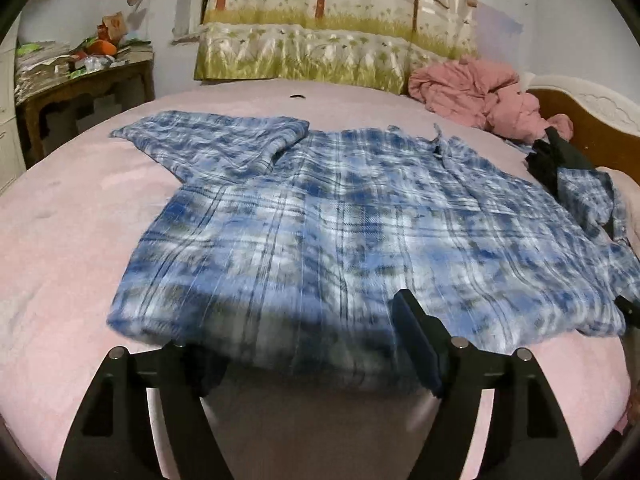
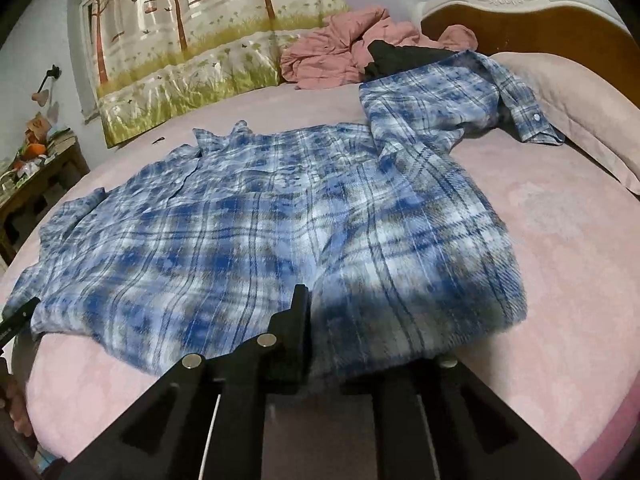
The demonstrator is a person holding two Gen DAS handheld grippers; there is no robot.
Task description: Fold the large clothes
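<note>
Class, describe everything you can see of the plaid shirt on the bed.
The shirt is blue-and-white plaid, soft woven cloth, spread flat on the pink bed, collar toward the curtain. One sleeve lies folded across its shoulder in the left view; the other, with a buttoned cuff, reaches the pillow. Its hem drapes over the left gripper and right gripper.

Dim indoor light, motion blur, fisheye-warped dark edges
</note>
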